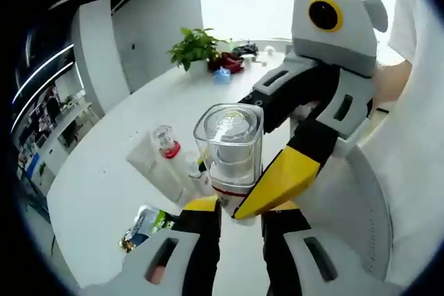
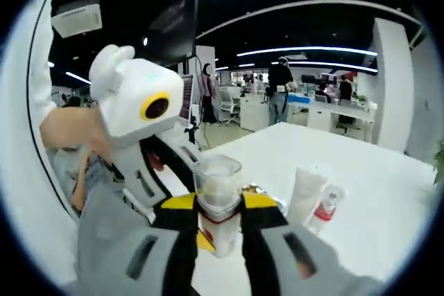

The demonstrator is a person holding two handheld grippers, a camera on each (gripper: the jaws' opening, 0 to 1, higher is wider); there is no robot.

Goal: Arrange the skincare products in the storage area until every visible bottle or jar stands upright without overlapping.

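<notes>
Bottle [image 1: 229,150] upright above table [image 1: 104,171]; left gripper [image 1: 239,211] and right gripper [image 2: 220,207] both clamp it.

— Free room? 
— White table [image 1: 104,192]: broad bare top on the far side, open toward the potted plant [image 1: 194,48].

— Obstructions? 
— Clear-capped bottle [image 1: 229,150], pinched between both grippers, the right gripper [image 1: 277,178] crossing in from the side. Just behind it: a white tube [image 1: 154,164], a red-collared bottle [image 1: 168,145], a printed sachet [image 1: 144,225] lying flat. Clutter beside the plant at the far edge.

— Beyond the table? 
— An aisle, people standing by the desks [image 2: 333,112].
</notes>
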